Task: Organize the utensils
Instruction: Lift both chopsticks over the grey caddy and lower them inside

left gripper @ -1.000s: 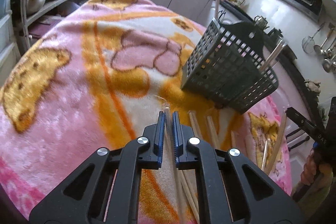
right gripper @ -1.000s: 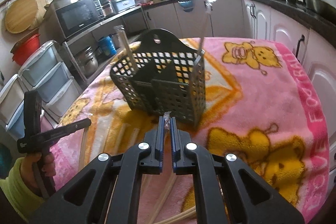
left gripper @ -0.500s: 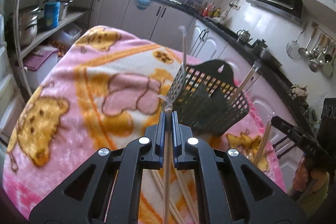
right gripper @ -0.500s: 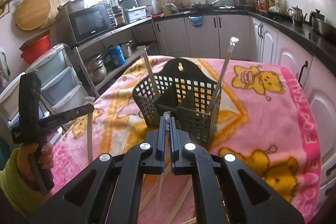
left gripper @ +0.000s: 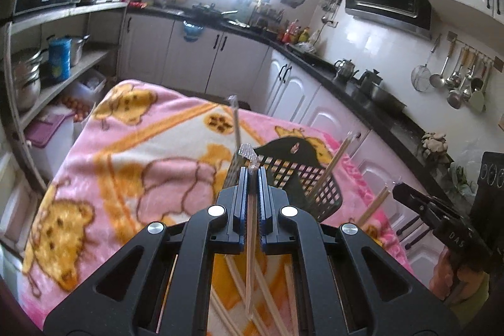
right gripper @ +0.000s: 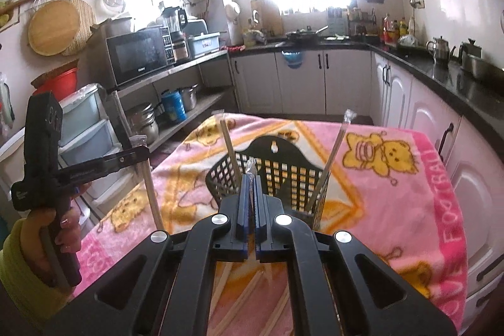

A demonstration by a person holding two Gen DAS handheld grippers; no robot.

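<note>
My left gripper (left gripper: 251,175) is shut on a wrapped wooden chopstick (left gripper: 249,241) that hangs down between its pads above the pink blanket (left gripper: 104,178). My right gripper (right gripper: 251,181) is shut on another wrapped chopstick (right gripper: 251,167), whose plastic tip sticks up past the pads. Just beyond both grippers stands the dark slotted utensil basket (right gripper: 283,175) (left gripper: 302,175), with two wrapped chopsticks (right gripper: 228,147) (right gripper: 334,159) leaning in it. Each wrist view also shows the other gripper from the side with its stick: the left gripper (right gripper: 143,150) and the right gripper (left gripper: 396,188).
Several loose chopsticks (left gripper: 267,288) lie on the blanket under the grippers. A shelf rack with pots (right gripper: 148,122) and a microwave (right gripper: 138,59) stands to the left. White cabinets under a black counter (right gripper: 425,68) run along the back and right. A person's hand in a yellow sleeve (right gripper: 41,238) holds the left gripper.
Both grippers have risen from the blanket, each lifting its chopstick. The basket now sits lower in both views, and more of the kitchen shows.
</note>
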